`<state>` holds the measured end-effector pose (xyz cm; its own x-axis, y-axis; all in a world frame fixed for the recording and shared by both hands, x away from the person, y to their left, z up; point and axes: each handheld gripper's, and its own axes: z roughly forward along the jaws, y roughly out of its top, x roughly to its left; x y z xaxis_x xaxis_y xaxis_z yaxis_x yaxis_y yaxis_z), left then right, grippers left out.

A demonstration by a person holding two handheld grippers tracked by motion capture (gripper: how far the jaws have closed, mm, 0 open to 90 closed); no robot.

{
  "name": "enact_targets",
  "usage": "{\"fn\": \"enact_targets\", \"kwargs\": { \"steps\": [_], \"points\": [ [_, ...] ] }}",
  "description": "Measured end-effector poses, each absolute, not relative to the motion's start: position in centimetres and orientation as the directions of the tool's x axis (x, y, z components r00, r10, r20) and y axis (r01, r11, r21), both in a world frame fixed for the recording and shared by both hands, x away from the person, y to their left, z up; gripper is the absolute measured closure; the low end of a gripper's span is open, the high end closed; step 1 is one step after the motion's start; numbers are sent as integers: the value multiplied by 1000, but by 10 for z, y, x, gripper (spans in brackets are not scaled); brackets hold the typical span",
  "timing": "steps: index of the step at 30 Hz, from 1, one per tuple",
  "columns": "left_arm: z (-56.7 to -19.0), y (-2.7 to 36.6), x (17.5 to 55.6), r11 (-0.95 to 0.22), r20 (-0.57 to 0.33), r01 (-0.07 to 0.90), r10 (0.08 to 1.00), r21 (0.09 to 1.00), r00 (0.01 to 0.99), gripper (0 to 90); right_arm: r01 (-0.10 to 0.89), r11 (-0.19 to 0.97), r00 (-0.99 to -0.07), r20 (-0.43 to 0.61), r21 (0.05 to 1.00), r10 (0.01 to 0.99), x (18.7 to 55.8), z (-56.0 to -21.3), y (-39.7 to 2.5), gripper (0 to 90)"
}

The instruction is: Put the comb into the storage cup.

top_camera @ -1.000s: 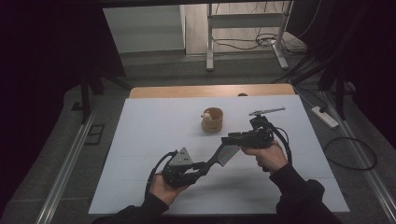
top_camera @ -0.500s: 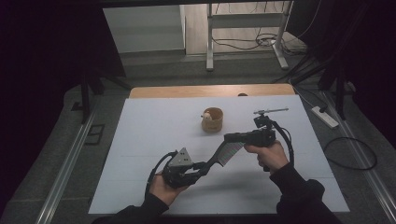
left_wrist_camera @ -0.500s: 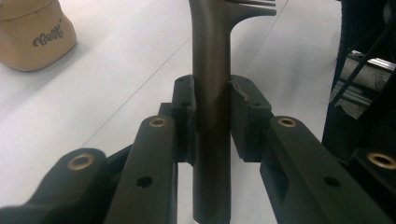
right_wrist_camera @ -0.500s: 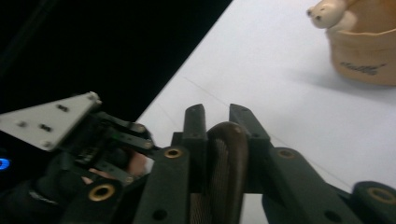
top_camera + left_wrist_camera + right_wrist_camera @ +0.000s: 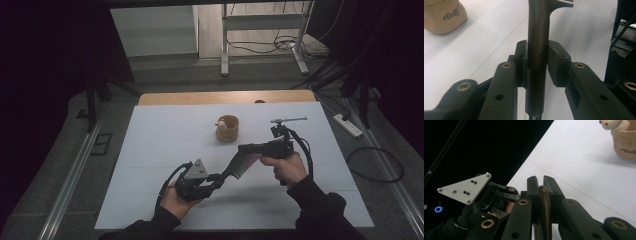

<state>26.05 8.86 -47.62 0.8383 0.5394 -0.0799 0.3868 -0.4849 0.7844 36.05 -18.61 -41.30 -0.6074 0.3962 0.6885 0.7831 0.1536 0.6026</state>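
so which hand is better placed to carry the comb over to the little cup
Right, probably. Both grippers are shut on the comb, but the right gripper grips its end nearer the cup, while the left gripper holds the handle end farther back, near the person.

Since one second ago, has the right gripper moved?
Yes. The right gripper, shut on the comb, went slightly toward the table's near edge, away from the cup.

Dim room, white table [image 5: 150,150] (grey floor [image 5: 65,150])
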Motion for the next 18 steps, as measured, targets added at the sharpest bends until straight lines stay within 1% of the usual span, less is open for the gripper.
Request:
{"fn": "enact_targets", "kwargs": {
  "steps": [3, 8, 14, 18],
  "points": [
    [-476, 88, 261, -478, -86, 398, 550, 783, 831, 595, 779, 153, -612, 686, 608, 394, 360, -412, -186, 843],
    [-476, 87, 261, -480, -77, 407, 569, 777, 818, 424, 755, 160, -636, 652, 636, 413, 358, -409, -186, 843],
    [-479, 89, 267, -459, -145, 469, 581, 755, 801, 211, 722, 170, -670, 615, 671, 416, 355, -407, -187, 843],
    [-481, 92, 269, -438, -172, 496, 594, 750, 786, 102, 717, 170, -672, 604, 676, 429, 355, -407, -188, 843]
  ]
}}
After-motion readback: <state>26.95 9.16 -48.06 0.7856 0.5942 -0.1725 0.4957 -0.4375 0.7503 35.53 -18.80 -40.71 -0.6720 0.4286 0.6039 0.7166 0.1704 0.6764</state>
